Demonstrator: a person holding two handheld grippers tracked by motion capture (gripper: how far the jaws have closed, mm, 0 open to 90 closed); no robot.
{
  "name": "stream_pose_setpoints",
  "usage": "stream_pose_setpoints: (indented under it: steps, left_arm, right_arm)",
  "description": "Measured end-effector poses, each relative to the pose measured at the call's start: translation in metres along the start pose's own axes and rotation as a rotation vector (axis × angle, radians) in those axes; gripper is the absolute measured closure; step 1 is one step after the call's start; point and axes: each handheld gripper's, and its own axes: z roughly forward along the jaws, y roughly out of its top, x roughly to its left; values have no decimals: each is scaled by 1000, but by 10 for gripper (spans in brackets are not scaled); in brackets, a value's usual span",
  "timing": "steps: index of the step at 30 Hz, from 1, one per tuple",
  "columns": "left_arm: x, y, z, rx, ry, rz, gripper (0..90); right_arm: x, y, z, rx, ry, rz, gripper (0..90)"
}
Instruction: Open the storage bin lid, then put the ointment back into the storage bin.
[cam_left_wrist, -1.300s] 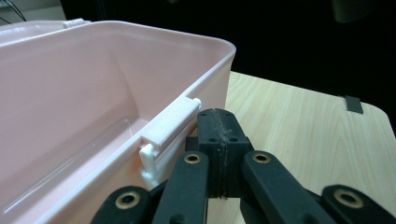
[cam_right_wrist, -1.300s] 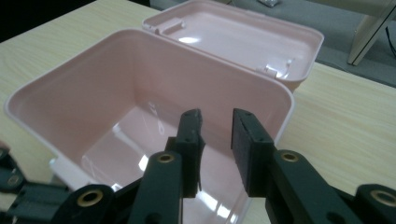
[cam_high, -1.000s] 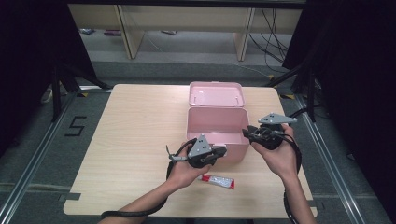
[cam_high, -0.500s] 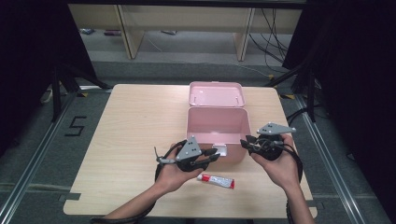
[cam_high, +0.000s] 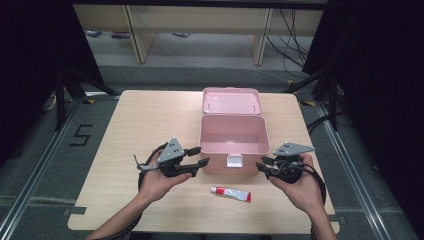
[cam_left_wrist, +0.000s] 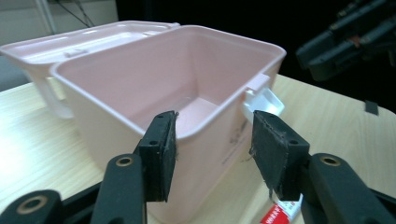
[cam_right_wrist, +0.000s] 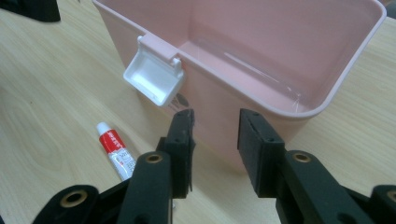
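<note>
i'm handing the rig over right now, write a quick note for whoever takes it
Left tool: open, empty, off the pink box's front left corner.
Right tool: open, empty, off the front right corner.
Box: mid-table, lid laid open behind it; nothing visible inside; white latch hanging at the front.
Tube: flat on the table in front of the box, between the hands, untouched.
Done: box is open.
Left, likely: pick up the tube, put it in the box, perhaps close the lid.
</note>
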Motion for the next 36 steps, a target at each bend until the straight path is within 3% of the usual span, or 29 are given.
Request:
stream_pose_setpoints:
  steps: [1,2,4,6,7,11,12,17,23,27,29,31,33,36]
  left_arm:
    - [1,0,-1,-11,0,-8,493]
    - [1,0,-3,-8,7,-9,491]
    - [1,-1,-5,-21,15,-28,490]
    - [0,-2,-8,-25,17,-27,490]
    - [0,-3,-9,-31,14,-28,490]
    - [0,-6,-13,-27,27,-31,490]
    - [1,-7,-14,-23,29,-30,490]
    - [2,-10,-13,-5,28,-34,485]
    - [6,-5,-10,-12,38,-39,479]
    - [6,-4,-8,-20,42,-44,476]
    - [6,-4,-9,-25,38,-45,473]
    - [5,-4,-12,-17,35,-39,470]
    - [5,-4,-14,-17,35,-33,470]
    - [6,-4,-18,-21,36,-34,470]
  right_arm:
    - [3,-2,-1,-1,-9,19,669]
    - [1,-2,0,-13,-6,-13,668]
    - [6,-4,-2,-4,-3,19,668]
    - [5,-6,0,-5,-9,-8,668]
    - [6,-7,0,12,-1,5,668]
    - [8,-9,4,49,21,-38,667]
    - [11,-9,4,60,27,-14,667]
    - [11,-10,13,111,67,-77,662]
    - [11,-9,23,125,96,-129,658]
    - [14,-7,25,180,98,-157,655]
    - [17,-7,29,183,102,-172,652]
    - [22,-5,29,244,124,-155,641]
    - [22,-4,33,259,149,-223,623]
    - [25,-2,37,327,185,-268,614]
